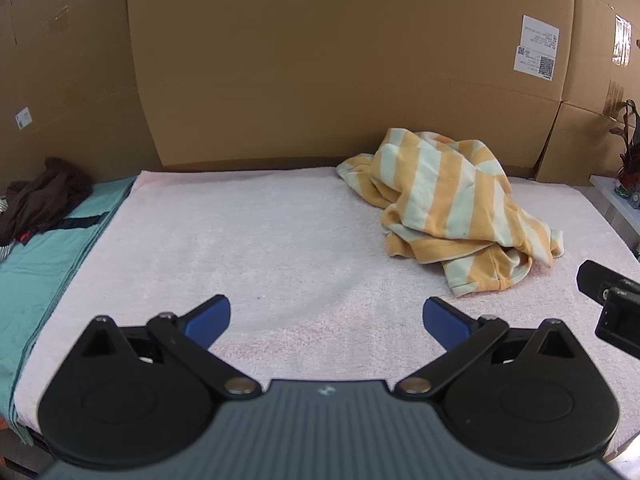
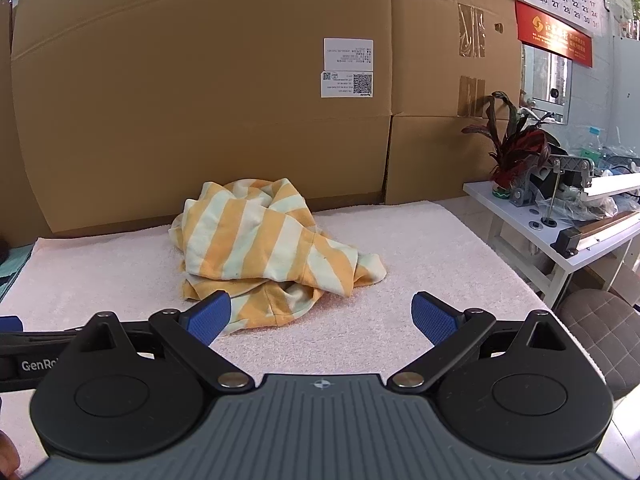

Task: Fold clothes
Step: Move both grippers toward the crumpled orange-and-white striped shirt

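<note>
A crumpled garment with orange and pale mint stripes (image 1: 452, 216) (image 2: 264, 248) lies in a heap on the pale pink towel (image 1: 248, 240) (image 2: 420, 248) that covers the table. My left gripper (image 1: 326, 320) hovers open over bare towel, to the left of the garment and nearer than it, holding nothing. My right gripper (image 2: 320, 318) is also open and empty; its left fingertip (image 2: 212, 314) sits just in front of the garment's near hem. The right gripper's body (image 1: 612, 304) shows at the right edge of the left wrist view.
Large cardboard boxes (image 1: 340, 60) (image 2: 200, 100) wall off the back of the table. A teal cloth (image 1: 48, 264) with a dark brown garment (image 1: 40, 200) lies at the left. To the right stand a white side table (image 2: 560, 236) with a red-leaved plant (image 2: 516, 148) and a padded stool (image 2: 600, 328).
</note>
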Action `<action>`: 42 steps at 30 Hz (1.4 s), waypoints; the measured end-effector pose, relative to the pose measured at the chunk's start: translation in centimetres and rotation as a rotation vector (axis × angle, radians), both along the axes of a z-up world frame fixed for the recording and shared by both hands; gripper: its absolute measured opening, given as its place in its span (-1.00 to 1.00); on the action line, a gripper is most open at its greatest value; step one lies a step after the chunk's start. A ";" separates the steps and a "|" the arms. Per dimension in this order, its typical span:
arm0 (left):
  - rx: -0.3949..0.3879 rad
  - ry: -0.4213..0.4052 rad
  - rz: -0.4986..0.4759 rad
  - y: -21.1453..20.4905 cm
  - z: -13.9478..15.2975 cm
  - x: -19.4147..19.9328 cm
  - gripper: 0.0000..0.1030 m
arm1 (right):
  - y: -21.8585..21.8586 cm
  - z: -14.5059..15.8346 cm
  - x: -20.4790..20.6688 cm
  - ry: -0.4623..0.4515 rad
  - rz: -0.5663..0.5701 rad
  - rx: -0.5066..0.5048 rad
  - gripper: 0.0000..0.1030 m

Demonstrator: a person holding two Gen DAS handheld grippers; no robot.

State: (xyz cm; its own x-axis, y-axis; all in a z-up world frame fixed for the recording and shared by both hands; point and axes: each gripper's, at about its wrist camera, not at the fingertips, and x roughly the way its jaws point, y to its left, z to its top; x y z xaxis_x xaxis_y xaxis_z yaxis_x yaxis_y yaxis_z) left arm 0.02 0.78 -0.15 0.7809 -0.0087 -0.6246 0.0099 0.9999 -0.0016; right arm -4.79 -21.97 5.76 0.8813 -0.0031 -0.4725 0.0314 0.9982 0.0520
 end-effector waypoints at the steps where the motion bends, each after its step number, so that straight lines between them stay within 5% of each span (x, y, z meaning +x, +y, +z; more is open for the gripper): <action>1: -0.015 0.000 -0.005 0.4 -0.1 0.0 0.99 | 0.1 0.0 0.0 -0.001 -0.002 -0.002 0.92; 5: -0.075 0.001 -0.023 1.9 -0.4 0.1 0.99 | 0.7 -0.3 0.6 0.026 -0.005 -0.020 0.92; 13: 0.055 0.028 0.008 -1.6 -0.6 1.2 0.99 | 0.4 -0.3 0.6 0.031 0.015 0.003 0.92; 42: 0.044 0.056 0.017 -0.3 -1.8 1.9 0.99 | 1.4 -1.6 2.2 0.072 0.022 0.007 0.92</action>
